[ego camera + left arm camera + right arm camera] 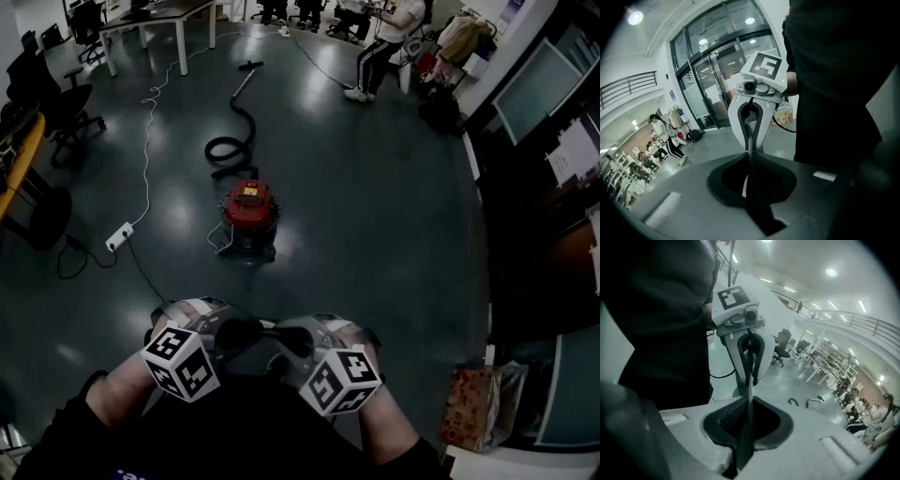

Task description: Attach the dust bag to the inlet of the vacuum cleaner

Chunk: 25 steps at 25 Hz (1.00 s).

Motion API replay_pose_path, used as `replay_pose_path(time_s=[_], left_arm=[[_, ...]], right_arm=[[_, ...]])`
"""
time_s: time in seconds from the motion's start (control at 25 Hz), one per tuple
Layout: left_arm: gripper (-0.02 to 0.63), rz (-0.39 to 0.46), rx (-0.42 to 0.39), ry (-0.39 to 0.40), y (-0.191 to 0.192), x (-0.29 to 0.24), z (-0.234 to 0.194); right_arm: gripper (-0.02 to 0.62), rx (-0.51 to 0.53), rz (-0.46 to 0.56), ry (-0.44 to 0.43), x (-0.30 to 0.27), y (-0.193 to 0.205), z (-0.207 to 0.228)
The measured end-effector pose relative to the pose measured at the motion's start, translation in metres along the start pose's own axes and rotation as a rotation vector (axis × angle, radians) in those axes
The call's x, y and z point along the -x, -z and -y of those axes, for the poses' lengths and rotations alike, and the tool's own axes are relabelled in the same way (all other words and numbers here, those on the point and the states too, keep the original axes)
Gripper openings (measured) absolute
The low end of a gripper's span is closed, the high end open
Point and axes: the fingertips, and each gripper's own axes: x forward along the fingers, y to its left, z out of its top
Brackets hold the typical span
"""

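Dark glossy floor; desks, office chairs; glass frontage, seemingly doors.

- A white power strip lies on the dark floor.
- A white cable trails off.
- Black office chair, left.
- Patterned bag, lower right.
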Motion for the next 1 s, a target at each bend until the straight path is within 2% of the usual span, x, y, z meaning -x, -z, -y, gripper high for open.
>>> replay_pose_path(time_s=[0.4,0.64,0.8,1.0], left_arm=[[0.023,-0.037,0.020,-0.018,-0.007,-0.020,-0.012],[0.025,-0.087,0.085,-0.056,-0.001,-0.048,-0.021],[0.026,-0.126,0.142,-0.094,0.017,-0.065,-0.028],[0.030,-0.144,0.210,-0.110,0.061,-0.075,-0.043]], right_arm=[[0.028,-0.001,0.016,-0.004,0.011,0.014,0.014],[0.033,-0.001,0.036,-0.030,0.005,0.042,0.024],[0.032,-0.002,0.041,-0.069,-0.013,0.058,0.031],[0.032,-0.023,0.016,-0.109,-0.059,0.071,0.042]])
